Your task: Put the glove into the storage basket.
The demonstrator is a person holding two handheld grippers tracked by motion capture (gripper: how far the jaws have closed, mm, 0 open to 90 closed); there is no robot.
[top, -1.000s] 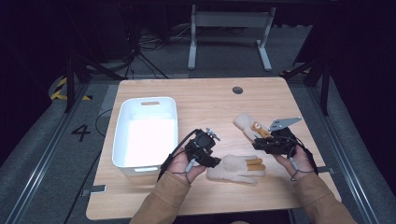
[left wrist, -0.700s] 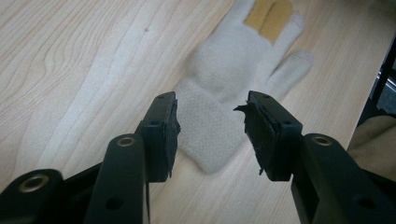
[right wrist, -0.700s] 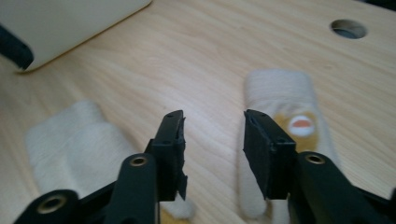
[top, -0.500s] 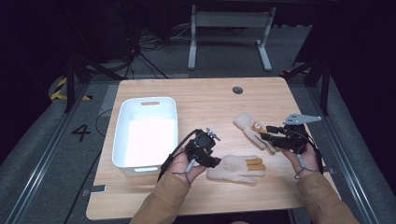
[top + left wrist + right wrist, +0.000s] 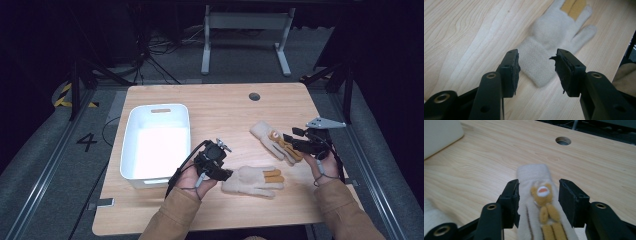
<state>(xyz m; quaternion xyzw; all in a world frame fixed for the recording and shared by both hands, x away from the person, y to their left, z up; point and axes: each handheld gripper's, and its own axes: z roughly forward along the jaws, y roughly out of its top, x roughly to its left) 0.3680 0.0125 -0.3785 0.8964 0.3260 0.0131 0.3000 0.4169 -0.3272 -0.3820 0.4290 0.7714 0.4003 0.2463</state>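
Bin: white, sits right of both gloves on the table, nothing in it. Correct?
Not quite: the bin sits left of both gloves, as the high view shows. White and with nothing in it is right.

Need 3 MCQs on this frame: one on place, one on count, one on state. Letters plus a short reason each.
1. Where is the white bin?
A. table's left side
B. table's right side
C. on the floor

2. How many gloves lie on the table?
A. one
B. two
C. three

3. The right gripper is:
A. shut and empty
B. open astride a glove
C. lifting the bin

Key: 1 A, it sits left of the left gripper in the high view. 2 B, the near glove and the bear glove. 3 B, jaws just opened, with gaps either side of the bear glove.
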